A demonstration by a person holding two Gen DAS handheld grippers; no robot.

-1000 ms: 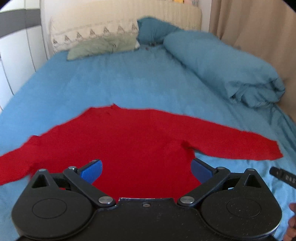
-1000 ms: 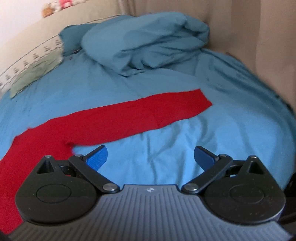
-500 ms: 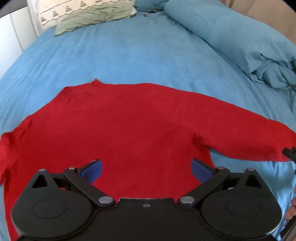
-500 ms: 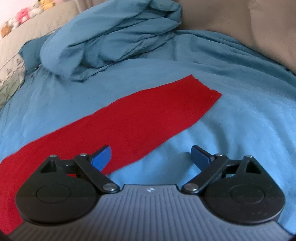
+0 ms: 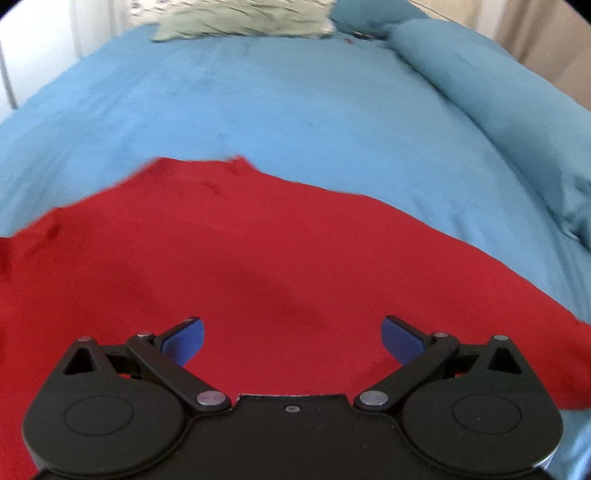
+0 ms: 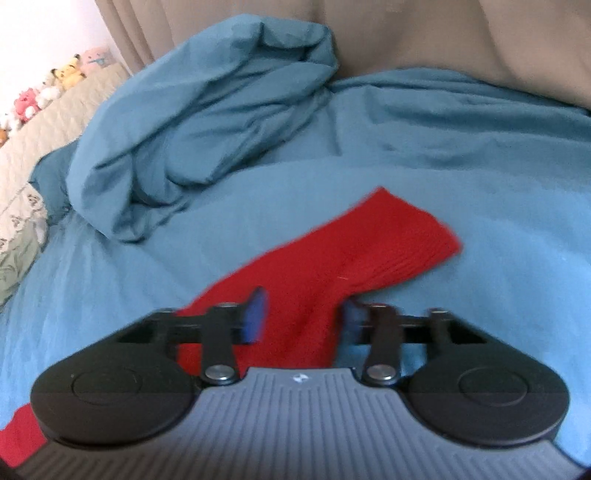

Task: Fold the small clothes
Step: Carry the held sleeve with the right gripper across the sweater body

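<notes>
A red sweater [image 5: 258, 258] lies spread flat on the blue bed sheet [image 5: 295, 110], neckline towards the pillows. My left gripper [image 5: 291, 339] hovers low over the sweater's body, open, with nothing between its blue pads. In the right wrist view one red sleeve [image 6: 388, 243] runs out to the right and ends in a ribbed cuff. My right gripper [image 6: 301, 314] sits on this sleeve a little short of the cuff. Its jaws are closing, and the cloth is bunched between the blurred blue pads.
A rolled blue duvet [image 6: 207, 110] lies along the far right side of the bed, next to a beige curtain [image 6: 443, 33]. A green pillow [image 5: 240, 18] is at the head of the bed. Plush toys [image 6: 55, 85] line the headboard.
Both grippers came down and closer to the sweater. The right gripper, wide open before, has drawn its jaws in on the sleeve, gathering the cloth. The left gripper stays open.
</notes>
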